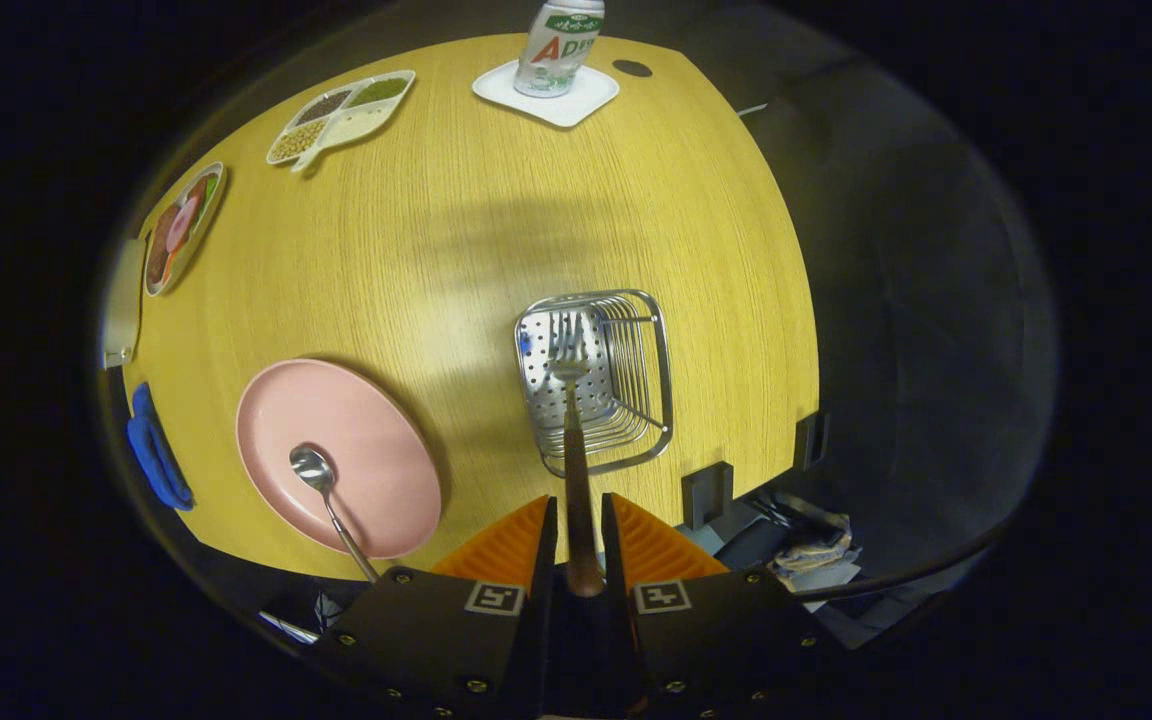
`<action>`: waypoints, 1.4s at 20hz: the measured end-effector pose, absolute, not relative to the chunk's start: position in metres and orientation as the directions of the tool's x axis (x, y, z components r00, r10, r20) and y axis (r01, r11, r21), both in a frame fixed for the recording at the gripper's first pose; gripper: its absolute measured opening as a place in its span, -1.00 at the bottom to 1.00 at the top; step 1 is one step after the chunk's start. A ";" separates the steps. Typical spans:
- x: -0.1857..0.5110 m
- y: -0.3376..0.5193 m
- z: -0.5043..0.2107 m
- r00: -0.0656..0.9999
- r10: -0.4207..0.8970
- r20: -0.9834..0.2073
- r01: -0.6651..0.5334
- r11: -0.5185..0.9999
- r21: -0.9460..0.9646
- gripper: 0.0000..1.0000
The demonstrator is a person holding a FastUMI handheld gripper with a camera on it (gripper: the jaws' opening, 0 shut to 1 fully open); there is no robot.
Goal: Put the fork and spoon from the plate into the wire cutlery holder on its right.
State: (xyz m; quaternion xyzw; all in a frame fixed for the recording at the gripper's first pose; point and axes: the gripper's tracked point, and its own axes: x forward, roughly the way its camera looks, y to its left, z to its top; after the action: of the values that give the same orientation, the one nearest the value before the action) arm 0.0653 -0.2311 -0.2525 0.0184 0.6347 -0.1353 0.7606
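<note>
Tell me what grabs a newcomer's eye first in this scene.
First, the fork, clamped by its handle in the gripper and stretching ahead so its tines hang over the wire cutlery holder. Next, the pink plate to the holder's left, with the spoon lying on it. Beyond them, a bottle stands on a white dish at the table's far edge.

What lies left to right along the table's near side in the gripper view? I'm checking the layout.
Blue cloth → pink plate with the spoon → fork held by the gripper → wire cutlery holder.
</note>
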 end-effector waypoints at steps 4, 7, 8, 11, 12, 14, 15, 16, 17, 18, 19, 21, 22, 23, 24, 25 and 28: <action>0.067 -0.226 -0.239 0.209 -0.192 -0.959 0.242 0.960 -0.139 -0.20; 0.068 -0.223 -0.229 0.239 -0.216 -0.947 0.239 0.958 -0.158 -0.20; 0.066 -0.224 -0.226 0.246 -0.232 -0.941 0.236 0.956 -0.174 -0.20; 0.068 -0.223 -0.212 0.286 -0.269 -0.920 0.230 0.951 -0.207 -0.20; 0.068 -0.220 -0.208 0.301 -0.275 -0.913 0.228 0.950 -0.211 -0.20; 0.070 -0.213 -0.203 0.329 -0.275 -0.903 0.222 0.952 -0.210 -0.20; 0.072 -0.207 -0.200 0.340 -0.272 -0.900 0.217 0.954 -0.207 -0.20; 0.072 -0.202 -0.199 0.347 -0.271 -0.898 0.211 0.955 -0.207 -0.20; 0.072 -0.197 -0.198 0.349 -0.273 -0.896 0.204 0.956 -0.212 -0.20; 0.069 -0.193 -0.199 0.349 -0.279 -0.895 0.195 0.955 -0.222 -0.20; 0.067 -0.189 -0.199 0.348 -0.286 -0.893 0.188 0.954 -0.232 -0.20; 0.064 -0.180 -0.199 0.354 -0.293 -0.888 0.176 0.954 -0.245 -0.20; 0.064 -0.173 -0.200 0.363 -0.291 -0.885 0.167 0.955 -0.246 -0.20; 0.065 -0.168 -0.201 0.370 -0.290 -0.882 0.158 0.956 -0.248 -0.20; 0.064 -0.163 -0.203 0.375 -0.289 -0.881 0.146 0.957 -0.252 -0.20; 0.064 -0.157 -0.205 0.378 -0.285 -0.881 0.134 0.958 -0.253 -0.20; 0.062 -0.133 -0.216 0.386 -0.256 -0.886 0.100 0.967 -0.235 -0.20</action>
State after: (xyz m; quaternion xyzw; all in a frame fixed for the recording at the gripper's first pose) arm 0.0621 -0.1329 -0.2165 -0.0715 0.5434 -0.1073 0.8295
